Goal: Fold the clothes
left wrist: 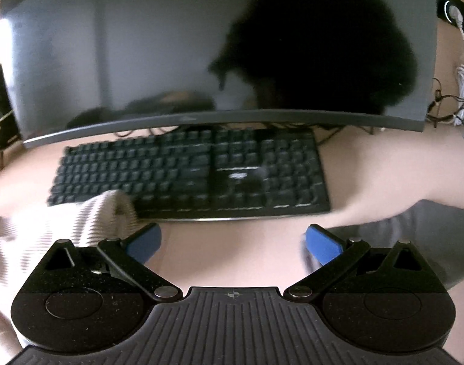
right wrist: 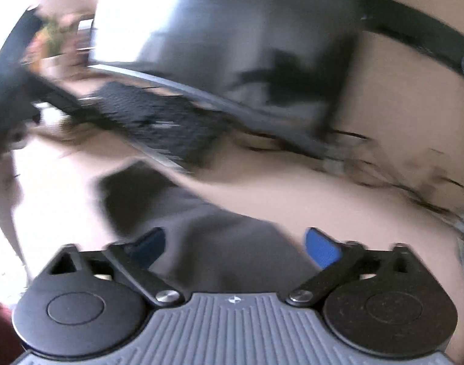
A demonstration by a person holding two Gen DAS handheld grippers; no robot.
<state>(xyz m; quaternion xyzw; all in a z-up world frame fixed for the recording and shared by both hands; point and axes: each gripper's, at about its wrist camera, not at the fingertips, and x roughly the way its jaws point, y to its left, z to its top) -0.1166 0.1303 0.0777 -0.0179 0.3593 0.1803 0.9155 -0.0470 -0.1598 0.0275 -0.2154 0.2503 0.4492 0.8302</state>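
The left gripper (left wrist: 233, 243) is hanging over the bare pale desk (left wrist: 232, 252) with its 2 blue pads spread wide, gripping nothing. A white ribbed garment (left wrist: 49, 237) is lying just left of it, below the black keyboard (left wrist: 189, 170) and the dark curved monitor (left wrist: 171, 45). The right gripper (right wrist: 235, 246) is hovering, jaws released, above a grey cloth (right wrist: 226, 243) in a heavily blurred view.
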